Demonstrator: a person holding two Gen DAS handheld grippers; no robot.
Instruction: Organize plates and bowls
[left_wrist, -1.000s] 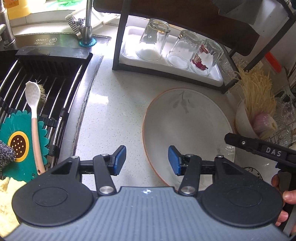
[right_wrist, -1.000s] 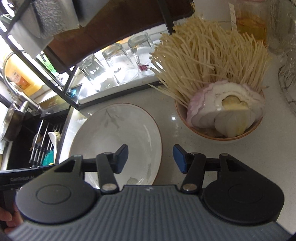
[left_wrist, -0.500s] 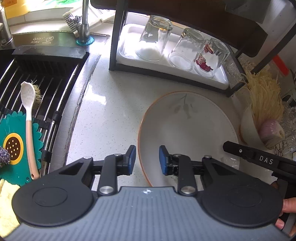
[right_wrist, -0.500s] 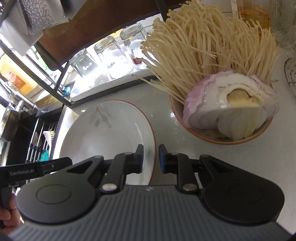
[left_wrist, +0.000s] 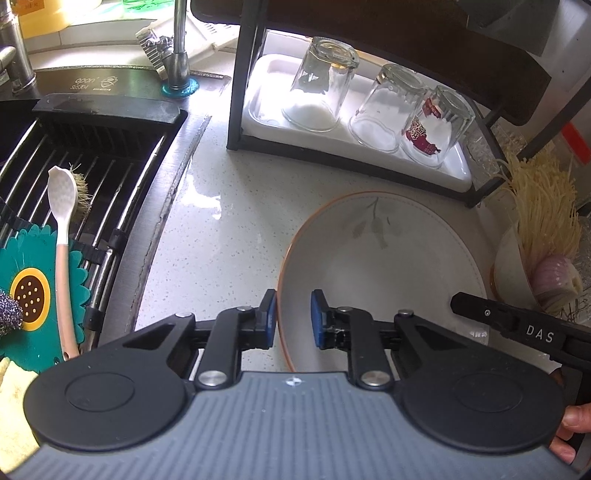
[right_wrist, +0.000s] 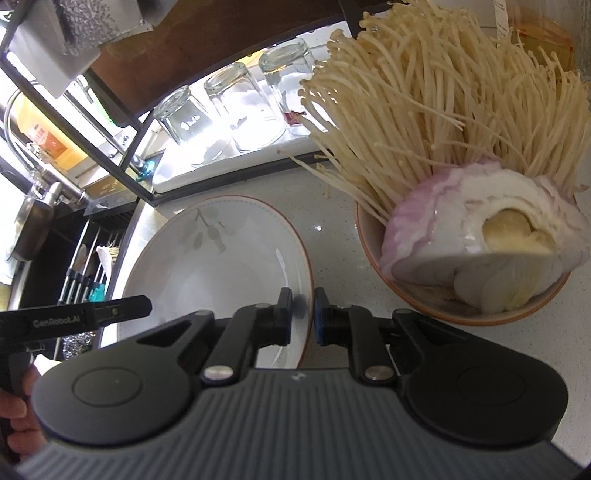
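Speckled white counter (left_wrist: 229, 236) beside a sink: the plate (left_wrist: 384, 273) lies flat, its rim pinched at opposite edges by the left gripper (left_wrist: 293, 317) and right gripper (right_wrist: 302, 311). Judged risk: uneven lifting could slip the glazed rim free, or swing it into the mushroom-and-onion bowl (right_wrist: 436, 306) just beside.

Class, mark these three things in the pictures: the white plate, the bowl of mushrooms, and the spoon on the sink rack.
white plate (left_wrist: 388, 258), left wrist view, bare centre.
bowl of mushrooms (right_wrist: 424, 306), right wrist view, near rim wall.
spoon (left_wrist: 62, 192), left wrist view, its white head.
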